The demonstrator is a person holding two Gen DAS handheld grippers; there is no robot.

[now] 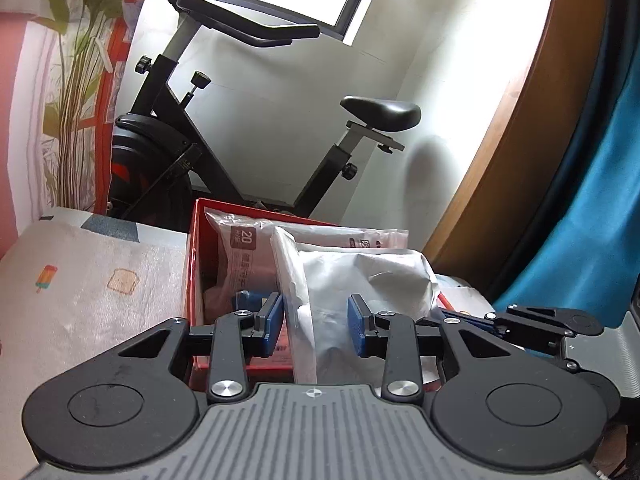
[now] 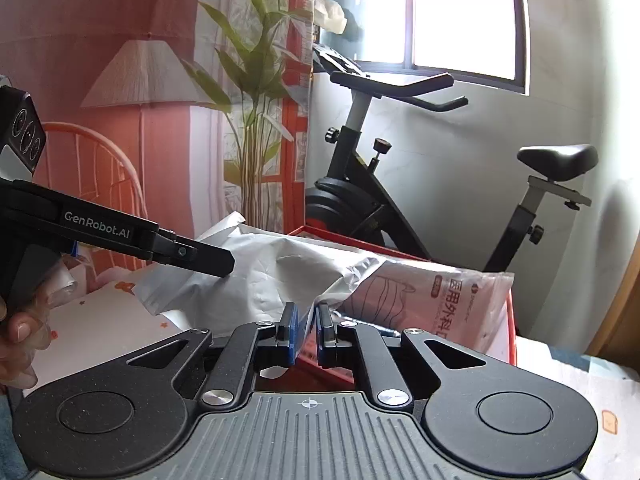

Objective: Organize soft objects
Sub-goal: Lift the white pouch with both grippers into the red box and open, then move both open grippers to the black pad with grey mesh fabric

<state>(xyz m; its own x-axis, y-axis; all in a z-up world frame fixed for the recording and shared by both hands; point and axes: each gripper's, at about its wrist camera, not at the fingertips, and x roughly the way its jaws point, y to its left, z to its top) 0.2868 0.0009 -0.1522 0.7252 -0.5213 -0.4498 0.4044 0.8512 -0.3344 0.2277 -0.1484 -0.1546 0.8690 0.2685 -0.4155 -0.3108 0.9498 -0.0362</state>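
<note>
A red box (image 1: 191, 264) stands on the bed and holds soft plastic packets. A white soft packet (image 1: 360, 280) lies across its near end, half over the rim. My left gripper (image 1: 315, 328) is open, its blue pads on either side of the packet's end without squeezing it. In the right wrist view my right gripper (image 2: 306, 330) is shut on a fold of the same white packet (image 2: 260, 276). The left gripper's body (image 2: 120, 236) reaches in from the left there. A printed mask packet (image 2: 440, 292) lies behind in the red box (image 2: 511, 320).
An exercise bike (image 1: 224, 136) stands just behind the box against a white wall. The bed cover (image 1: 80, 288) with small prints spreads to the left. A blue cloth (image 1: 592, 220) and a wooden frame (image 1: 512, 120) rise on the right. A plant (image 2: 256, 100) stands behind.
</note>
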